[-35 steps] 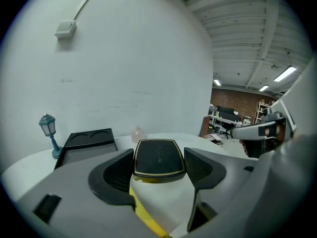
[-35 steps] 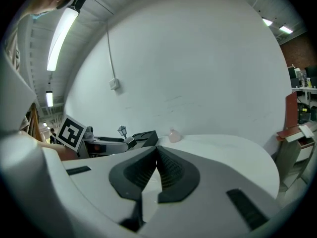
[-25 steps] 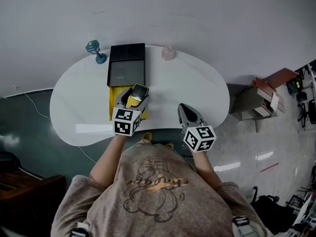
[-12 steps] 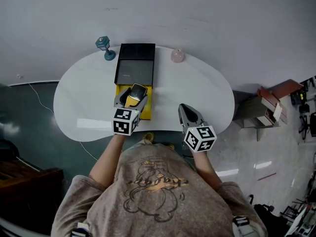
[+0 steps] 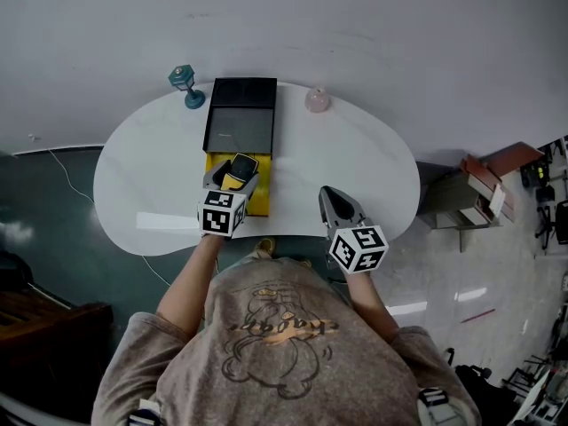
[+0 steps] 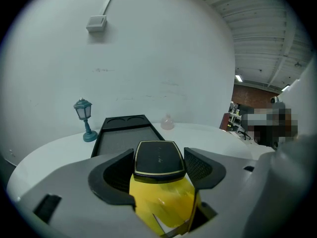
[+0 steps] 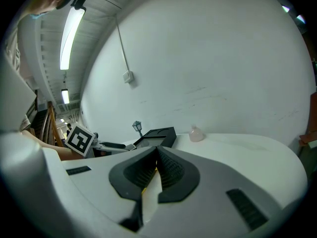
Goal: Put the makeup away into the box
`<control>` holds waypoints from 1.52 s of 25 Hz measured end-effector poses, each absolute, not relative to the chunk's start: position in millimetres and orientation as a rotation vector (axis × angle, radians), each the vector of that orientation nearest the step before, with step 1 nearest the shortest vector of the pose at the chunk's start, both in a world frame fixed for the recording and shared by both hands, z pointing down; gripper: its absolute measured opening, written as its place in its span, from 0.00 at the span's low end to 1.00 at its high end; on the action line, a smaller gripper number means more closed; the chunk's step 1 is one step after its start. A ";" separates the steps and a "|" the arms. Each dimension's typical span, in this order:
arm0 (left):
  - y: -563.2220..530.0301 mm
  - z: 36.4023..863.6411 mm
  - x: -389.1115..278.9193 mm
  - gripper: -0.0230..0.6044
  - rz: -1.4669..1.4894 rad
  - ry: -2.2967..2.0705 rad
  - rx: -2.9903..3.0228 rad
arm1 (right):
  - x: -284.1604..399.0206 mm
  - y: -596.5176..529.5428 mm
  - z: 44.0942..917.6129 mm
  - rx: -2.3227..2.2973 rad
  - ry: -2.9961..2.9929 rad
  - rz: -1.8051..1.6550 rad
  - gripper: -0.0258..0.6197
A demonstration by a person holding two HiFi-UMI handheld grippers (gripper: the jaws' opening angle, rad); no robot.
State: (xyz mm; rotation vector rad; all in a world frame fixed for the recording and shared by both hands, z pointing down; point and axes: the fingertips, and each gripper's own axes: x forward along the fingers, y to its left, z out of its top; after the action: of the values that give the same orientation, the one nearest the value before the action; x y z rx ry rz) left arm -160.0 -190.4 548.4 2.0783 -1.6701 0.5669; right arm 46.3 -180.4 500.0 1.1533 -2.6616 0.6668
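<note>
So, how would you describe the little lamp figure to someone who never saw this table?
On the white rounded table, find the black and yellow box near the far edge. The lamp figure stands just left of it: a teal lantern on a thin post, while the small thing on the box's right is a pale pink bottle.
</note>
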 end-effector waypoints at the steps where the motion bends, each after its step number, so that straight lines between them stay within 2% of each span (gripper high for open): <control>1: -191.4 553.7 -161.5 0.57 0.587 -1.667 2.074 | 47.4 -180.4 500.1 1.156 -2.659 0.668 0.04; 18: -212.9 623.0 -158.6 0.57 0.755 -1.467 1.996 | 66.5 -182.7 504.7 1.220 -2.615 0.673 0.04; 38: -229.8 659.6 -142.2 0.57 0.819 -1.369 1.949 | 104.6 -190.7 510.1 1.365 -2.544 0.698 0.04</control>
State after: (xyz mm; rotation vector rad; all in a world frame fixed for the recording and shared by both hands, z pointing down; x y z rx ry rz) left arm -142.2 -229.8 659.6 1.9488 -1.3688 0.8194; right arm 104.6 -190.7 510.1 1.3652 -2.5438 0.6975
